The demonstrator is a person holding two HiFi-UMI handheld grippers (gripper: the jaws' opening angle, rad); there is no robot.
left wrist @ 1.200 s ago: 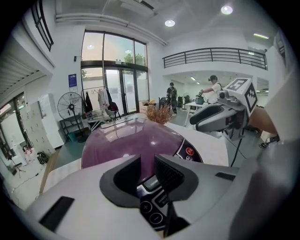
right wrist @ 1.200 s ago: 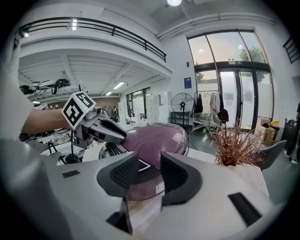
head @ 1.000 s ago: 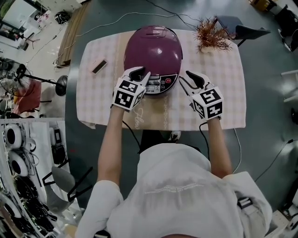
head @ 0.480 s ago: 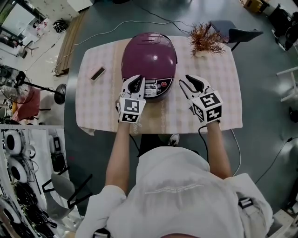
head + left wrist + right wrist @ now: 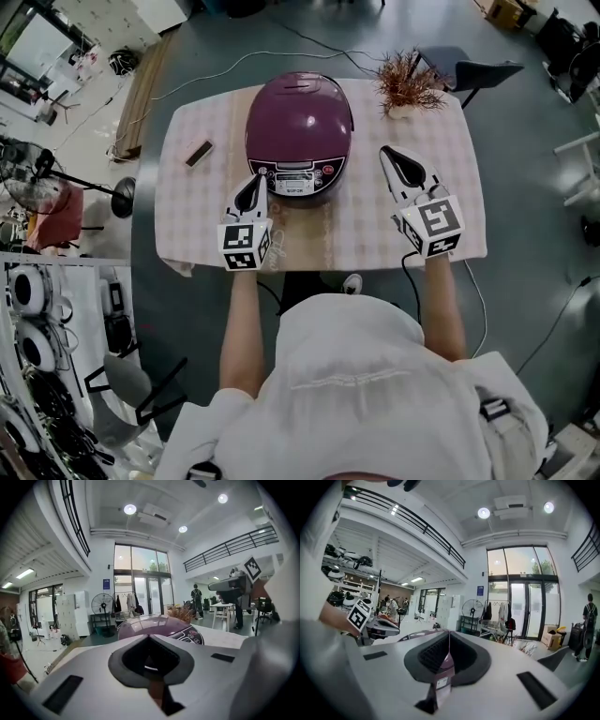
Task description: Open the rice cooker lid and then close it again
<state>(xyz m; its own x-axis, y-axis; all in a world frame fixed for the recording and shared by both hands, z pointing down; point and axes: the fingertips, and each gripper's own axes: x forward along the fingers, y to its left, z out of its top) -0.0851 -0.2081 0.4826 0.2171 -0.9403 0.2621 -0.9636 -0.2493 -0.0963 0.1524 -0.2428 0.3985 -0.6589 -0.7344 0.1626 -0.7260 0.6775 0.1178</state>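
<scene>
Since the earlier frames the left gripper (image 5: pixel 251 190) has backed off the rice cooker's front toward the near left. The right gripper (image 5: pixel 394 161) has held its side but looks lifted. Both sets of jaws have just been closing, and both are now clenched with nothing between them.

The left gripper's tips sit just beside the near-left corner of the rice cooker (image 5: pixel 300 122), not touching. They point far and slightly right, and its own view shows the purple dome (image 5: pixel 150 623) dead ahead. The right gripper is a bit further off, with bare tablecloth between it and the cooker's right side. It points far and slightly left.

The cooker stands mid-table (image 5: pixel 197 211) toward the far edge, lid down, with its control panel (image 5: pixel 295 176) facing the person. The latch is probably on that near side and the hinge on the far side, so the left gripper looks closer for the press. A dried plant (image 5: pixel 410 82) stands at the far right, well clear.
</scene>
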